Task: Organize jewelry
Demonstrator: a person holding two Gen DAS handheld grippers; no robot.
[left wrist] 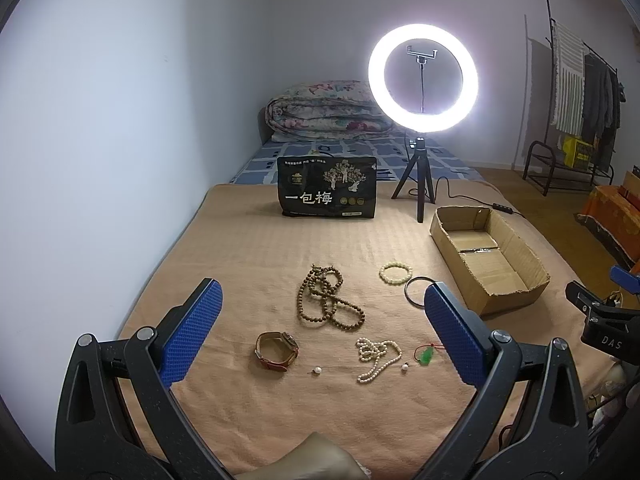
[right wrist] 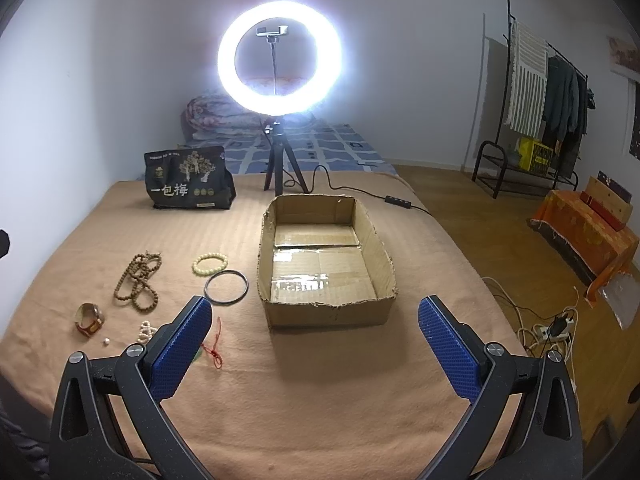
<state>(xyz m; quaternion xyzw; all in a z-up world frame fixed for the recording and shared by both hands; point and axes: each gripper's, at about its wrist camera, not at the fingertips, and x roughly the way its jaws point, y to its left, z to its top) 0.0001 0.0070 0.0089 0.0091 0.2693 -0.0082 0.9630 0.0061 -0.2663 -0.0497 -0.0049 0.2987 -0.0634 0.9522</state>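
Nothing is sorted yet, by the look of it: the cardboard box [right wrist: 326, 264] holds no jewelry, only its taped, shiny floor, and every piece lies loose on the tan blanket [left wrist: 248, 248] to the box's left. Nearest the box are a thin dark bangle [right wrist: 226, 287] and a pale bead bracelet [right wrist: 210, 263], both plain rings lying flat. Further left a long string of brown wooden beads [left wrist: 328, 300] is heaped in loose loops. Closer to the person sit a watch [left wrist: 277, 351] with a brown leather strap curled on its side, a tangled pearl necklace [left wrist: 378, 360], two loose pearls [left wrist: 317, 370] and a green pendant on red cord [left wrist: 427, 355].

The left gripper [left wrist: 322, 328] hangs above the pieces with its ribbed blue pads spread wide, holding nothing. The right gripper [right wrist: 316, 344] faces the box, just as wide apart and just as empty.

The box is rough, with torn edges; the blanket is soft with faint ribbing.
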